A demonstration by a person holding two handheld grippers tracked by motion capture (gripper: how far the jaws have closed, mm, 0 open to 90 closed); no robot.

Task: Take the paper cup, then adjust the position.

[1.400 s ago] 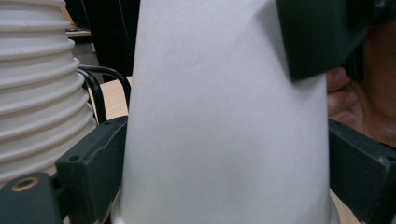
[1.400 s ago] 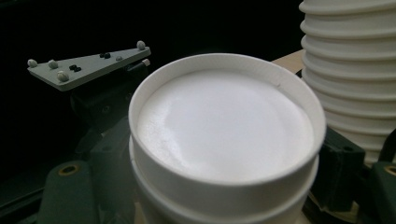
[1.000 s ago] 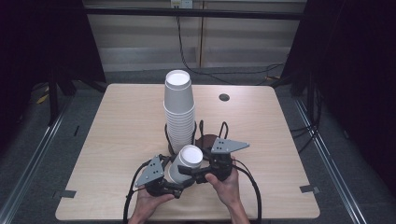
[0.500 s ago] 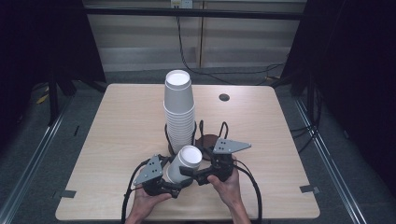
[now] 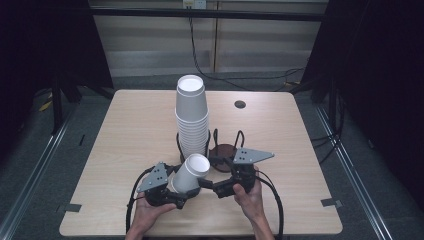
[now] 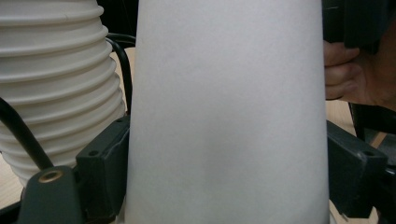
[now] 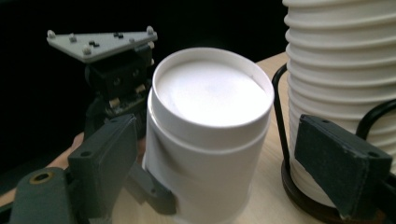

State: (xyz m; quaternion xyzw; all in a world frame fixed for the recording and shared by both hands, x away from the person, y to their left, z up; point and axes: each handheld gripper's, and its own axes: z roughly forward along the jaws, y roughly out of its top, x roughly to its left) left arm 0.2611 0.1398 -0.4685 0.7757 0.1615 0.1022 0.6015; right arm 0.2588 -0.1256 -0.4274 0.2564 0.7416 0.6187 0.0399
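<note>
Nearest to me, at the table's front edge, I see both hands. My left hand (image 5: 150,212) holds the left gripper (image 5: 172,192), and its jaws are clamped on the sides of a single white paper cup (image 5: 190,172). In the left gripper view that cup (image 6: 229,121) sits between the two black jaws, each pressed against its wall. From above, the cup is tilted, its base down at the gripper and its open mouth up and toward the stack.

My right hand (image 5: 248,197) holds the right gripper (image 5: 217,187) just beside the cup. In the right gripper view its jaws stand spread, one on each side of the cup's rim (image 7: 212,100), with a gap showing on the right; I cannot tell whether the left jaw touches the cup. The grey plate of the left gripper (image 7: 100,42) shows behind it.

Just beyond the grippers stands a dark wire cup holder (image 5: 227,147) on a round base, and in its left ring sits a tall stack of white paper cups (image 5: 191,117), upright, its ribbed rims visible in both gripper views (image 6: 56,88) (image 7: 341,70).

Farther back, the light wooden table (image 5: 125,130) has a small dark round hole (image 5: 240,104) near its far edge. Behind the table a black cable (image 5: 200,55) hangs down the wall.
</note>
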